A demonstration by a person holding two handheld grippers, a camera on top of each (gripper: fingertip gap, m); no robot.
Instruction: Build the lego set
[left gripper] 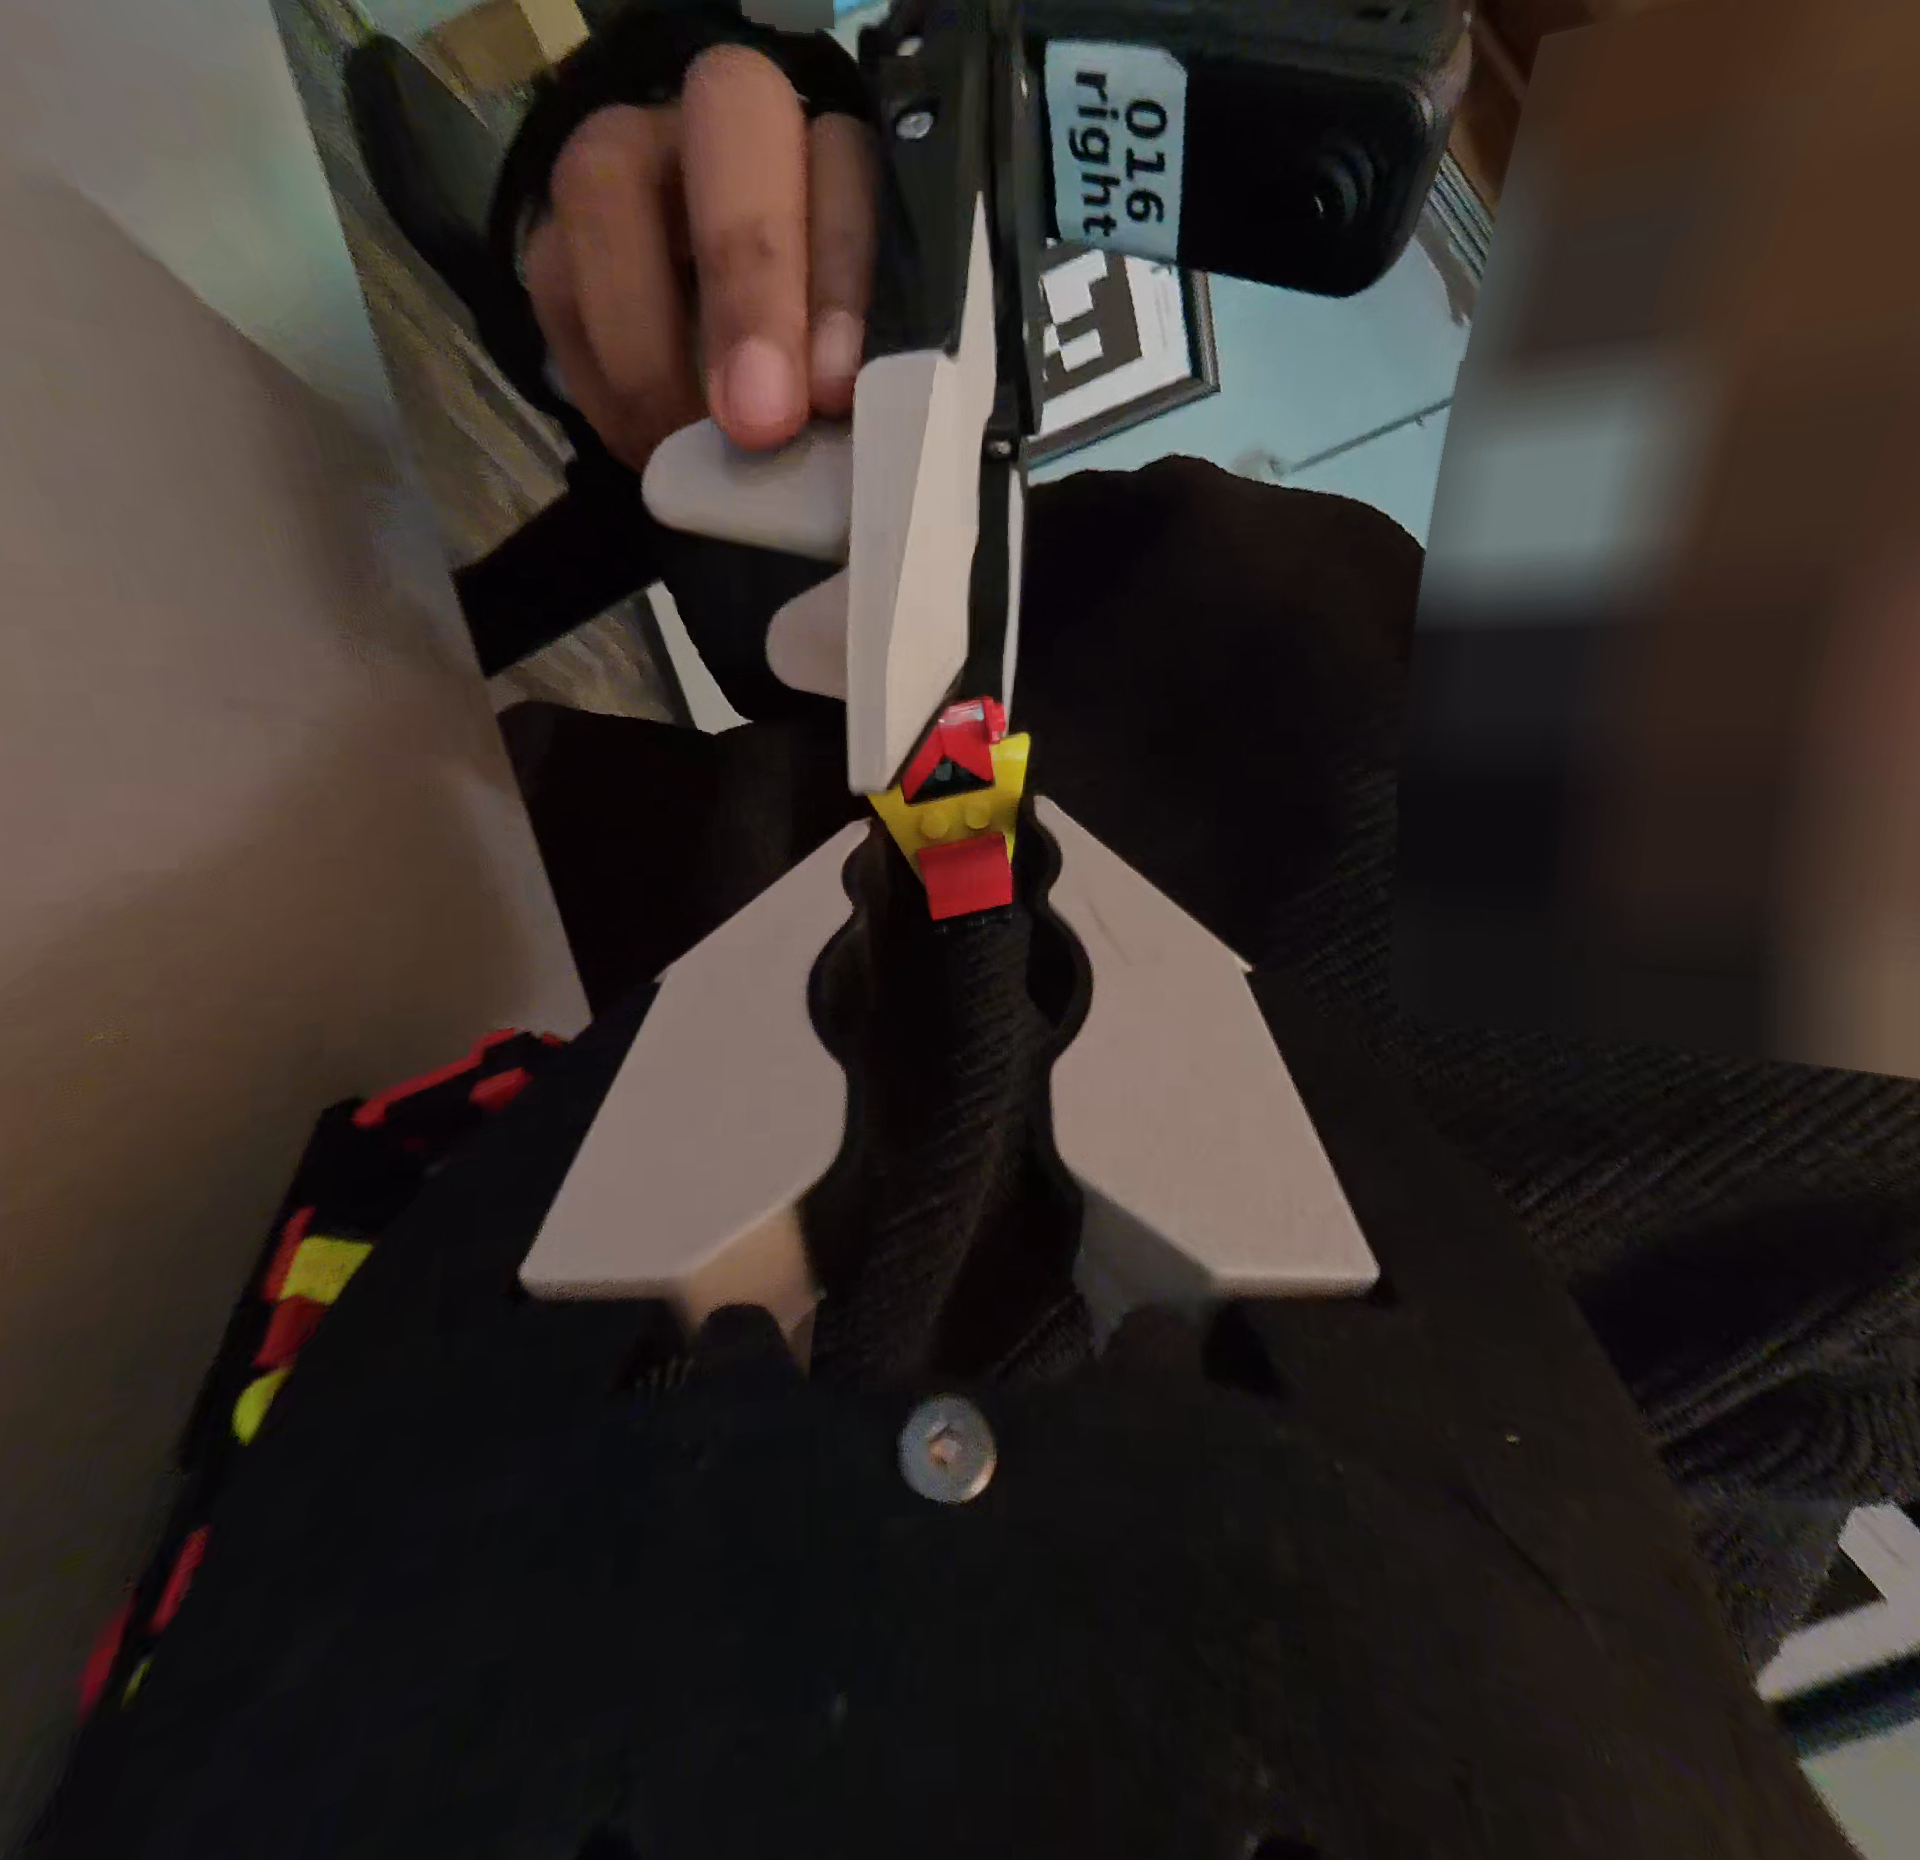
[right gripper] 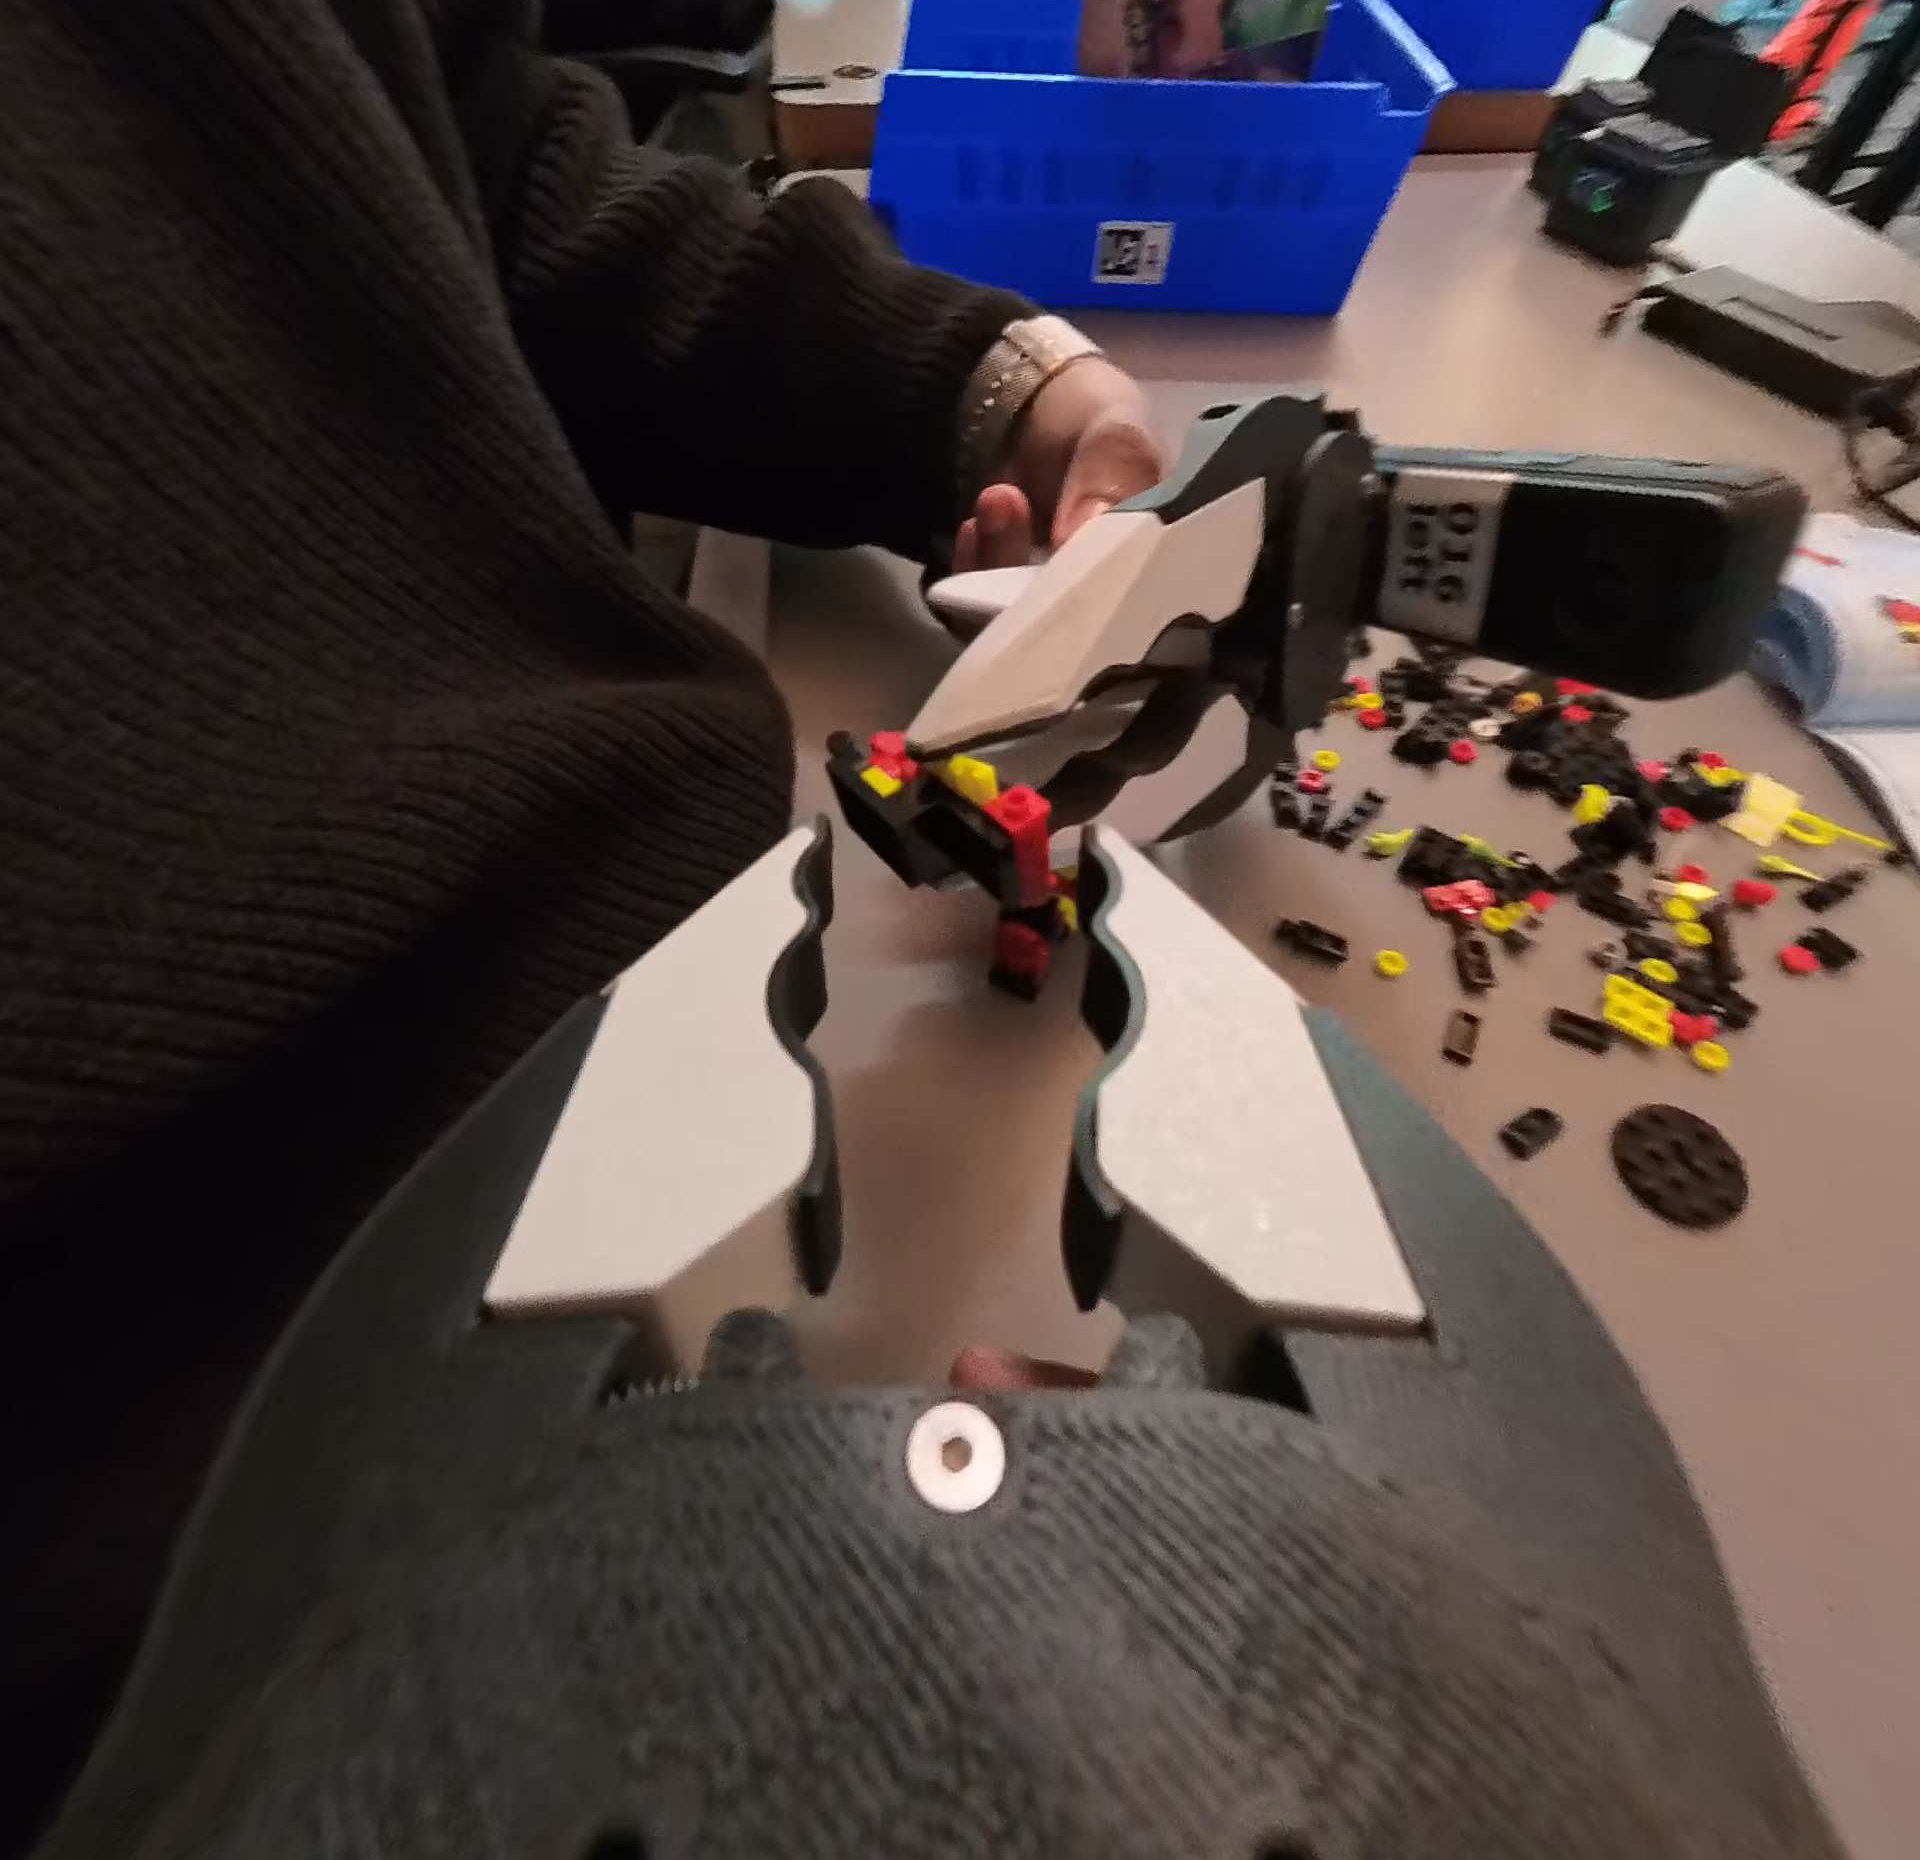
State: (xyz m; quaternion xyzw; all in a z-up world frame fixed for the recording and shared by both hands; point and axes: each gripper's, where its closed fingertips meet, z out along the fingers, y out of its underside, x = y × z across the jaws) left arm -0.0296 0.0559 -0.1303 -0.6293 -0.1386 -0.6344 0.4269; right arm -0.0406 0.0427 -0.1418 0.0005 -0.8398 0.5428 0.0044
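A small lego assembly of black, red and yellow pieces is held in the air between both grippers. In the left wrist view my left gripper is shut on it from below. My right gripper comes down from above and pinches its red and yellow top. In the right wrist view the assembly sits between my right gripper's narrowly spaced tips, touching both. My left gripper reaches in from the right and is shut on its upper edge.
Several loose black, red and yellow pieces lie on the grey table, with a black round plate nearer. A blue bin stands behind. A dark sleeve fills the left. Another red, yellow and black build shows lower left. My two grippers' fingertips are within a few centimetres of each other. Left tips and right tips are each some 20 centimeters from the black round plate.
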